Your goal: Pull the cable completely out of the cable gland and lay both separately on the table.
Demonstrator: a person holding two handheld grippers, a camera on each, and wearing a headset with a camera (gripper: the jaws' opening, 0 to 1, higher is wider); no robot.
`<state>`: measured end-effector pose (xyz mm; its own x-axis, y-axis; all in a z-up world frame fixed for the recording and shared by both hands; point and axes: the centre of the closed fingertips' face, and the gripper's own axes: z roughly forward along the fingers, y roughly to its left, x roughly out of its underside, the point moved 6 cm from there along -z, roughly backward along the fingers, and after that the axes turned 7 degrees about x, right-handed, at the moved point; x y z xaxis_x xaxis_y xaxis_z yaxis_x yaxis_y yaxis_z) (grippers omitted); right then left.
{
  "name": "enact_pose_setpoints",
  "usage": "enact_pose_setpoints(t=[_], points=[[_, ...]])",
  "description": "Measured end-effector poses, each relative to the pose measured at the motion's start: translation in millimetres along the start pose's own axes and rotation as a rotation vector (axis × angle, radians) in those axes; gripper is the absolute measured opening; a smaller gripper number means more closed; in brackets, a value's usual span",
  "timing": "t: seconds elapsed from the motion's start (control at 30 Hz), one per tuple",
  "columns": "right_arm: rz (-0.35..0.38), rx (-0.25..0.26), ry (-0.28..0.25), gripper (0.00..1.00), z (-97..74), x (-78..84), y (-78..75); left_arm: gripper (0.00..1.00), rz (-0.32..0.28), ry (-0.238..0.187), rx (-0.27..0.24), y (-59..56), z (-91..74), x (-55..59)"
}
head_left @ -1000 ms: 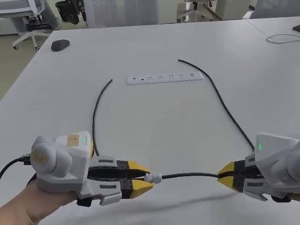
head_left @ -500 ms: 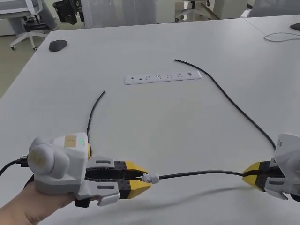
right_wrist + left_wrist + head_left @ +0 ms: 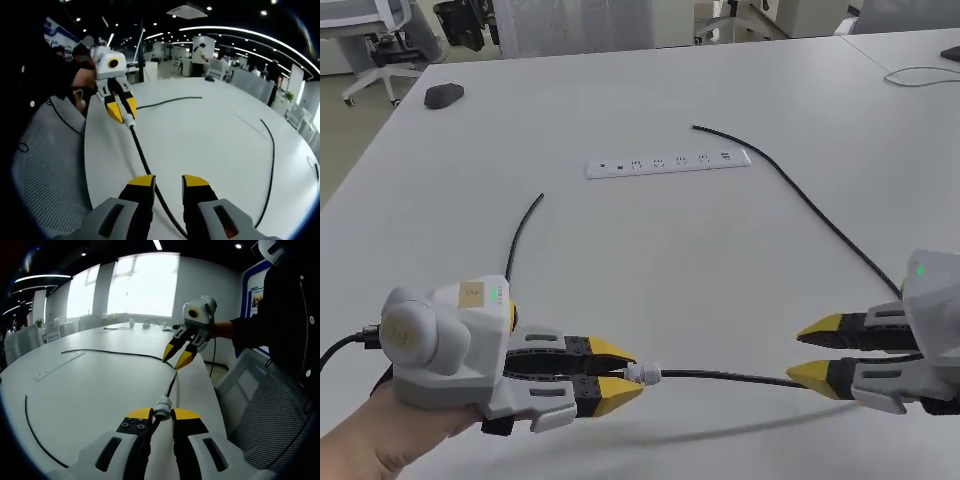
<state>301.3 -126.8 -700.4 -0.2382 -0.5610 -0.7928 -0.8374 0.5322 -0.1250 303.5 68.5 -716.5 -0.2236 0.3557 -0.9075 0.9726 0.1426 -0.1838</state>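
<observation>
Left tongs [image 3: 632, 372]: clamped shut on white cable gland [image 3: 646, 376], anchoring it;
Right tongs [image 3: 798, 352]: jaws parted astride black cable [image 3: 720, 377], gripping nothing;
Cable: was threaded in gland, above tabletop [image 3: 670, 260]

No text, number or brand can be read. The small tan sticker [image 3: 473, 295] sits on the body of the left gripper [image 3: 638, 372], well behind its fingertips, and any print on it is too small to make out. In the left gripper view, the blue wall board [image 3: 256, 297] far beyond the fingers, to their right, carries print and pictures that are too blurred to read. The marks beside the sockets of the white power strip [image 3: 667, 162], well ahead of the fingers, are also too small to read.
</observation>
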Motion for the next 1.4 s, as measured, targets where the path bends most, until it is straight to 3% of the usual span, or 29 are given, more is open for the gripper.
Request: enact_pose_setpoints(t=[0.1,0.17,0.33,0.57,0.67,1.03,1.1,1.4], points=[[-0.076,-0.060,-0.032,0.16,11.4,-22.1,18.8,0.15,0.006,0.006,0.005,-1.1,1.8,-0.5],[-0.086,-0.109,-0.041,0.17,17.3,-28.4,28.3,0.15,0.011,0.021,-0.004,-1.3,2.6,-1.1],[-0.170,-0.130,-0.017,0.12,37.0,-36.7,43.8,0.15,0.034,0.014,0.004,-3.1,3.7,-6.5],[-0.244,-0.147,0.024,0.07,52.8,-34.3,51.0,0.15,0.047,0.006,0.008,-4.7,5.6,-9.6],[-0.278,-0.140,0.033,0.00,53.7,-33.5,51.5,0.15,0.051,0.008,0.008,-5.1,6.7,-9.7],[-0.255,-0.136,0.034,0.00,50.6,-28.6,50.8,0.15,0.058,0.019,0.023,-6.8,10.2,-8.5],[-0.285,-0.110,0.058,0.00,49.0,-22.5,46.9,0.15,0.077,0.041,0.009,-5.0,9.6,-6.7],[-0.226,-0.060,0.106,0.00,31.2,2.6,26.1,0.15,0.068,0.042,-0.006,-2.7,-0.2,-7.5]])
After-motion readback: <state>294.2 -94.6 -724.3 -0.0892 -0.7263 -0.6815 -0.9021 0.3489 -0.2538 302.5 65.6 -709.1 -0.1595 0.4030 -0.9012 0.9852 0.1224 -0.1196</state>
